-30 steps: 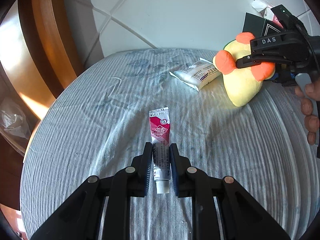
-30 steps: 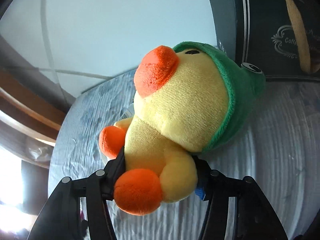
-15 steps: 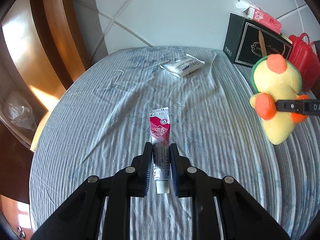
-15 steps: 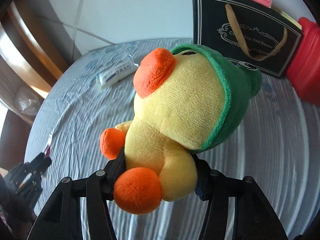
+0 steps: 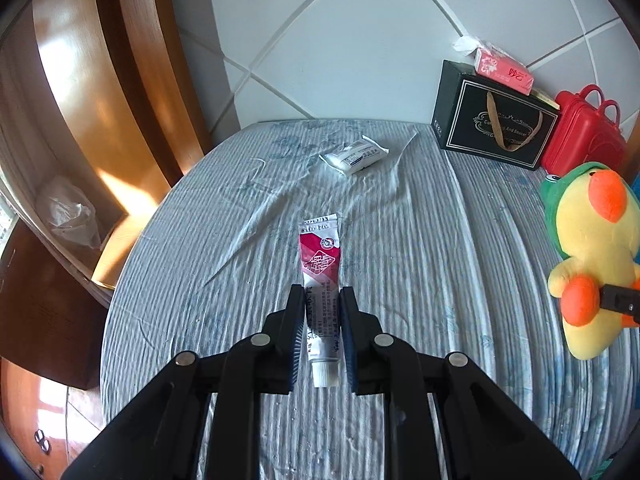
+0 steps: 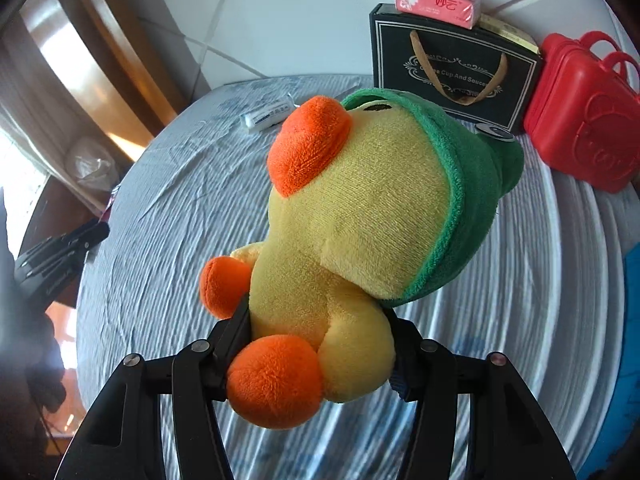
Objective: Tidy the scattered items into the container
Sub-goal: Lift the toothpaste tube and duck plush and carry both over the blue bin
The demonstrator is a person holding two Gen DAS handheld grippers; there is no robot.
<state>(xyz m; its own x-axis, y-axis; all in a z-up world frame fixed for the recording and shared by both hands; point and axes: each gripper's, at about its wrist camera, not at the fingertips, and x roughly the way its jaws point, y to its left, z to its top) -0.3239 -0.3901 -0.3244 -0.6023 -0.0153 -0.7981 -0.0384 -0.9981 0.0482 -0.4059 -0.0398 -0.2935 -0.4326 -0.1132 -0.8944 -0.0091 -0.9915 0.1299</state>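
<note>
Five loose things show on the striped bedspread (image 5: 420,248): one red-and-white tube (image 5: 321,276), one white packet (image 5: 354,154), one plush duck (image 6: 360,236) in a green hood, one black gift bag (image 5: 494,130) and one red case (image 6: 580,120). A single pink tissue pack (image 6: 436,4) lies on top of the bag.

The left gripper (image 5: 322,312) is closed to a narrow gap, its two fingers clamped on the lower half of the tube, cap end toward the camera. The tube looks lifted off the cloth, though the fisheye view makes that hard to judge. The right gripper (image 6: 320,344) is spread wide around the duck's body, squeezing it just above one orange foot, with the duck held in the air over the bedspread.

Compared with half a second ago, the duck has turned: in the left view its beak and hood now face the camera and it sits lower at the right edge. The bag and case have come further into the right view, and the packet looks farther off.
</note>
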